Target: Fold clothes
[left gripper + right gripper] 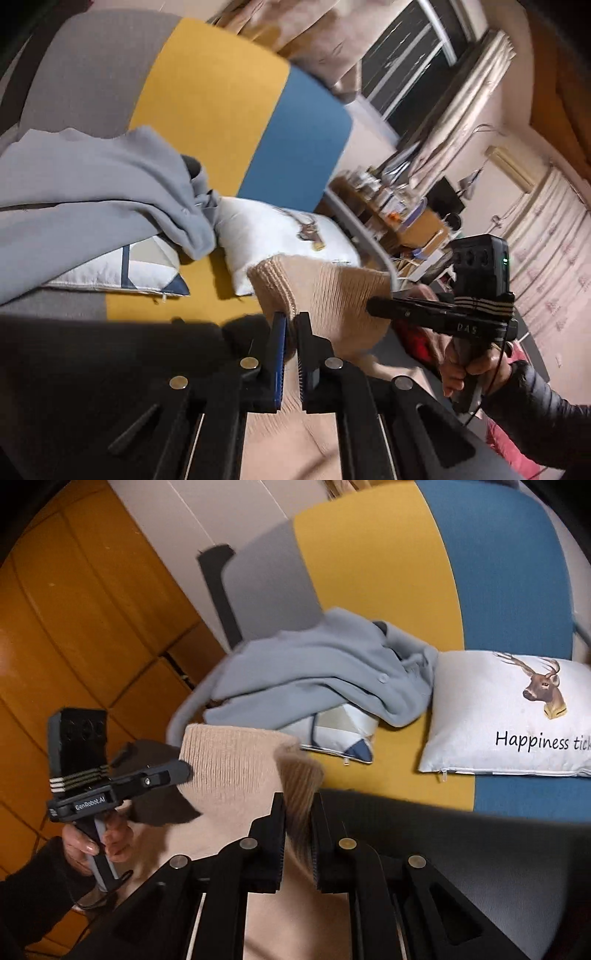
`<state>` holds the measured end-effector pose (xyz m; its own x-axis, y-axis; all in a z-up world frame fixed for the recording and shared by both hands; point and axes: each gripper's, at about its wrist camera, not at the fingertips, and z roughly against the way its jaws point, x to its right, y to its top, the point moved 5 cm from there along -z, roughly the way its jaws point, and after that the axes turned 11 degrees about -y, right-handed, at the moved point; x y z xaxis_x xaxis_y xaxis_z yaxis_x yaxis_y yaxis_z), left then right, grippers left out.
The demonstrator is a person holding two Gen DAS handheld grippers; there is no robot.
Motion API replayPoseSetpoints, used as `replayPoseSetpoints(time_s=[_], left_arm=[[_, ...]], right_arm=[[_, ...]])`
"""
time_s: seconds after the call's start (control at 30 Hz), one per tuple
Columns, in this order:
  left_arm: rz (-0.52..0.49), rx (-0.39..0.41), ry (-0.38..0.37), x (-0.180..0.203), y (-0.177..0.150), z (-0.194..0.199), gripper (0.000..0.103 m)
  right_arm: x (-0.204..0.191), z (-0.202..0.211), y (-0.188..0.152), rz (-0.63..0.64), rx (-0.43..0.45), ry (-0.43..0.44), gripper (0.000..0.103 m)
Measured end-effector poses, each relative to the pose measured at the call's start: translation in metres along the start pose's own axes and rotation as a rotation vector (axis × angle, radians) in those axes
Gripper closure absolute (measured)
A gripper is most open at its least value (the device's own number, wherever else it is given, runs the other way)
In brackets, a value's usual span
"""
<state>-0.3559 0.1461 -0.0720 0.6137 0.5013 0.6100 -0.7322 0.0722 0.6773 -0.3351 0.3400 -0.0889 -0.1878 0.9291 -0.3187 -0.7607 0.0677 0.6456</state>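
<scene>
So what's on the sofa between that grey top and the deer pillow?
Nothing: the grey top droops right against the deer pillow, touching its edge. The right wrist view shows it best.

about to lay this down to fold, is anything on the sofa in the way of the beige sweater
Both grippers, left and right, already pinch the beige sweater. Ahead on the sofa seat, a grey garment is heaped over a patterned cushion, with a deer cushion beside it, crowding the landing space.
</scene>
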Motion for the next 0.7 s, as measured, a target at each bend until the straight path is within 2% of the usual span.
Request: replayPoseSetpoints(time_s=[0.1, 0.27, 0.4, 0.5, 0.6, 0.63, 0.67, 0.7], left_arm=[[-0.029, 0.006, 0.005, 0.018, -0.026, 0.020, 0.099], [-0.028, -0.043, 0.027, 0.031, -0.089, 0.036, 0.099], [0.029, -0.059, 0.050, 0.029, -0.134, 0.051, 0.098], [0.083, -0.072, 0.056, 0.022, -0.157, 0.060, 0.099], [0.209, -0.055, 0.017, 0.010, -0.171, 0.071, 0.089], [0.257, -0.034, 0.009, 0.004, -0.173, 0.076, 0.086], [0.296, -0.017, -0.004, 0.000, -0.173, 0.079, 0.085], [0.334, 0.000, -0.018, -0.004, -0.172, 0.082, 0.085]], right_arm=[[-0.010, 0.014, -0.033, 0.012, -0.014, 0.005, 0.091], [-0.023, 0.029, -0.097, 0.041, -0.065, -0.012, 0.091], [-0.033, 0.040, -0.148, 0.063, -0.106, -0.025, 0.091], [-0.028, 0.041, -0.171, 0.066, -0.138, -0.048, 0.091], [-0.020, 0.046, -0.189, 0.045, -0.165, -0.065, 0.086], [-0.016, 0.051, -0.190, 0.017, -0.161, -0.055, 0.083], [-0.012, 0.057, -0.190, -0.011, -0.157, -0.045, 0.069], [-0.009, 0.062, -0.191, -0.045, -0.151, -0.030, 0.049]])
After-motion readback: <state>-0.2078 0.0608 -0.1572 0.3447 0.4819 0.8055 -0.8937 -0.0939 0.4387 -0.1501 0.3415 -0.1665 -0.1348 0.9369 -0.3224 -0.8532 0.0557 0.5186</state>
